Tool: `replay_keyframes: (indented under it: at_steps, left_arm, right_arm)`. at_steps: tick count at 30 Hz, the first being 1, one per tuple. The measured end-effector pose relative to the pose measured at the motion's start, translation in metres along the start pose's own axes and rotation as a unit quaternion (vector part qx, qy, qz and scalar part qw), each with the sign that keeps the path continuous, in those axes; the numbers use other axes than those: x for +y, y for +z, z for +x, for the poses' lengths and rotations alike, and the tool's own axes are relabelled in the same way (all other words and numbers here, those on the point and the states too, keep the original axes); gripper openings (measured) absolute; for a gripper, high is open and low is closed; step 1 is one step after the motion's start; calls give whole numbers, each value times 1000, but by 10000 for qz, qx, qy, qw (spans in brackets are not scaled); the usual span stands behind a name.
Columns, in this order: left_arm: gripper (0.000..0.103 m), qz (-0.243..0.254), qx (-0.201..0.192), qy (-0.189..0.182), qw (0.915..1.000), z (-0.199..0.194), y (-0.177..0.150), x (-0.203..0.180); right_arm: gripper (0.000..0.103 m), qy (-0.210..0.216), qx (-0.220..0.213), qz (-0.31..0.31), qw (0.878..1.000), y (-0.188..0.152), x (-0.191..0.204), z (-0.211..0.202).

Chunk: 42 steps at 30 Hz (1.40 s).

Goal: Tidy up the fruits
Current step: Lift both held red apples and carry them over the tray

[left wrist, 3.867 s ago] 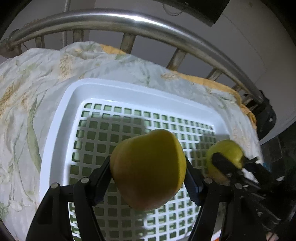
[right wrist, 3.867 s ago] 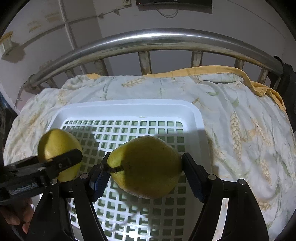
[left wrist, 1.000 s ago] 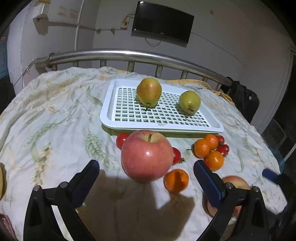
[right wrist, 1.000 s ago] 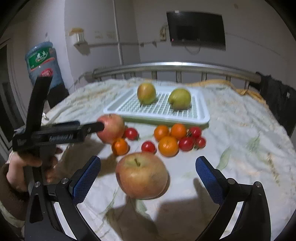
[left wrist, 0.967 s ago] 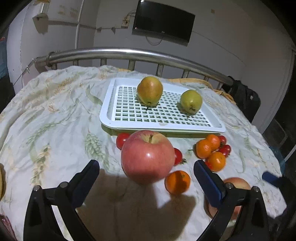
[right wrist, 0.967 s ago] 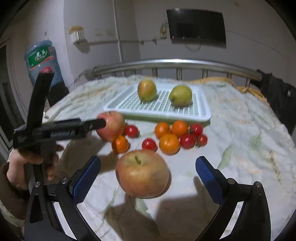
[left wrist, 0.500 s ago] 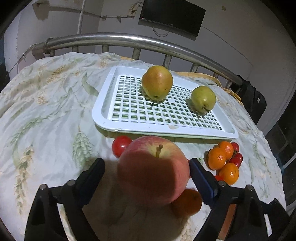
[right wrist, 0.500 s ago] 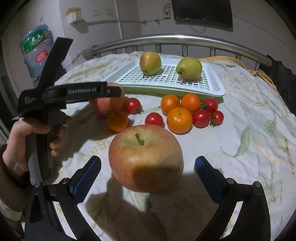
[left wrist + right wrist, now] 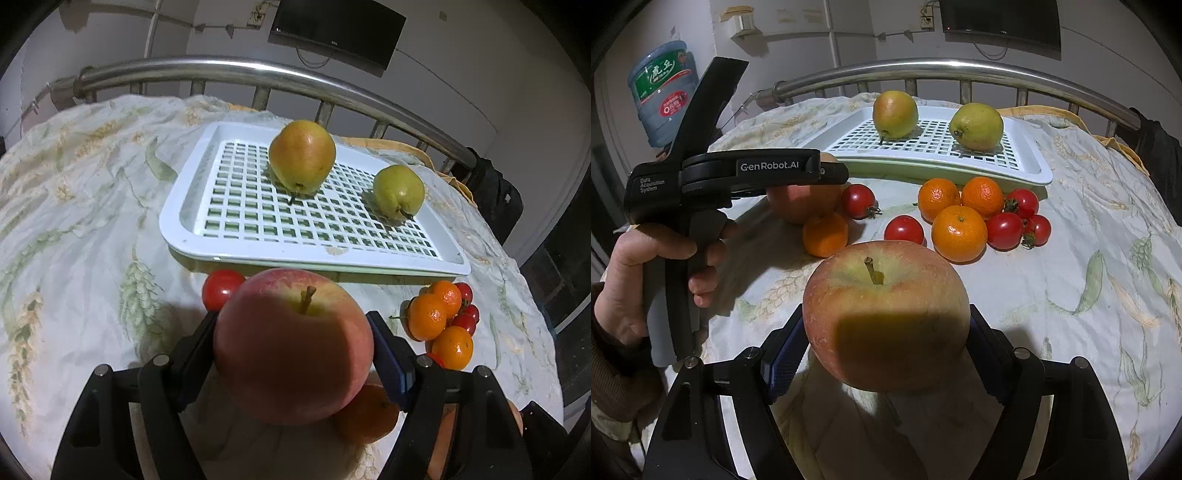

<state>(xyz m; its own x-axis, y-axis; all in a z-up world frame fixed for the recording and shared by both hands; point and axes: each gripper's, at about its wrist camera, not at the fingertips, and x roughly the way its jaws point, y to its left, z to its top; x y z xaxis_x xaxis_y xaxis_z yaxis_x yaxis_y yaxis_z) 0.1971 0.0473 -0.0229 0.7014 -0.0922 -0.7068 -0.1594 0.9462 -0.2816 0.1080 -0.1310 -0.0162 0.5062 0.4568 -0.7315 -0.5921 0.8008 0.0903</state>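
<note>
My left gripper (image 9: 291,347) is shut on a red apple (image 9: 293,347), just in front of the white slotted tray (image 9: 192,192). My right gripper (image 9: 886,332) is shut on a second red-yellow apple (image 9: 886,317), nearer the table's front. Two pears lie in the tray: a reddish one (image 9: 302,157) at the back left and a green one (image 9: 398,192) to the right. In the right wrist view the left gripper's body (image 9: 738,177) shows at the left with its apple (image 9: 801,203) partly hidden behind it.
Loose tangerines (image 9: 958,232) and cherry tomatoes (image 9: 1004,230) lie on the floral cloth (image 9: 1089,229) in front of the tray (image 9: 1027,147). One tangerine (image 9: 825,233) and a tomato (image 9: 858,201) sit beside the left apple. A metal rail (image 9: 258,74) runs behind. A water bottle (image 9: 663,92) stands far left.
Both grippers have closed from wide open onto the apples in front of them. Earlier still, each held a pear over the tray; those pears now lie in it.
</note>
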Motion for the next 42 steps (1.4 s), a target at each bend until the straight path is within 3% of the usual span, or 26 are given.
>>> replay_keyframes:
  at_steps: [2,16,28,42]
  left_arm:
    - [79,-134,191,-97,9997,8,-2,4]
    - [78,-70,21,-124,9999,-14,-14,-1]
    - [78,159,-570,-258,9979,-67,-19,-17]
    - [78,427,-815,-484,9946,-95,-25,-38]
  right_arm:
    - [80,1,-2,9,10000,0,0,0]
    - [79,84,-100,150,9998,-2,-4,-3]
    - [79,131,-355,195,9991,-5,-5,-14]
    - [79,-21,-775,254,9967,6,-13,-45]
